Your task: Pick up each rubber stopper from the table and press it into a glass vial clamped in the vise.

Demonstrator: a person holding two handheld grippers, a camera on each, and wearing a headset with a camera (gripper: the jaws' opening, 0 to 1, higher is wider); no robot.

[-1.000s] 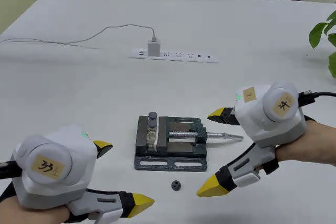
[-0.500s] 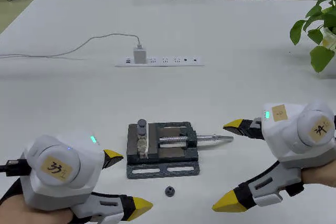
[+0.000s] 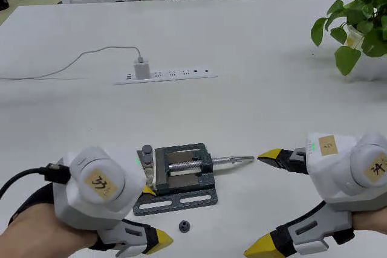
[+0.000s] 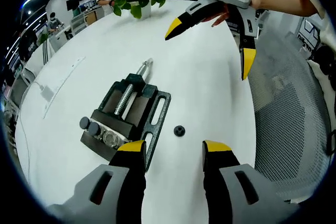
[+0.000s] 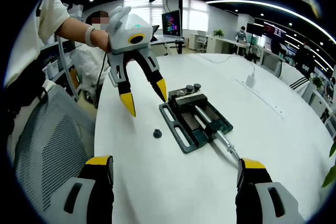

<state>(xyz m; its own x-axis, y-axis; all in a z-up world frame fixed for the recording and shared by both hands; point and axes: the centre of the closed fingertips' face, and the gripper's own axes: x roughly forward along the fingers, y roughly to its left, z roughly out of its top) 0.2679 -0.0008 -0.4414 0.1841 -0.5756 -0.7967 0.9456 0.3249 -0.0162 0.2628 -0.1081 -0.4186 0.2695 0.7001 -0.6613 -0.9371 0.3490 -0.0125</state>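
A dark vise (image 3: 181, 180) stands on the white table and clamps glass vials (image 4: 111, 139) at its left end. Two of them carry dark stoppers (image 4: 89, 125). One loose black rubber stopper (image 3: 184, 226) lies on the table just in front of the vise, also seen in the left gripper view (image 4: 179, 130) and the right gripper view (image 5: 157, 133). My left gripper (image 3: 154, 216) is open, its upper tip at the vise's left front corner, the stopper just beyond its jaws (image 4: 173, 148). My right gripper (image 3: 265, 202) is wide open to the right of the vise and holds nothing.
A white power strip (image 3: 166, 75) with a plugged charger and its cable lies at the back of the table. A potted plant (image 3: 354, 16) stands at the far right. The vise screw (image 3: 233, 161) sticks out toward the right gripper. A mesh chair (image 5: 47, 145) sits at the table's edge.
The head camera has shifted. My left gripper has come right, up to the vise's left corner. My right gripper has drawn back from the loose stopper, still open.
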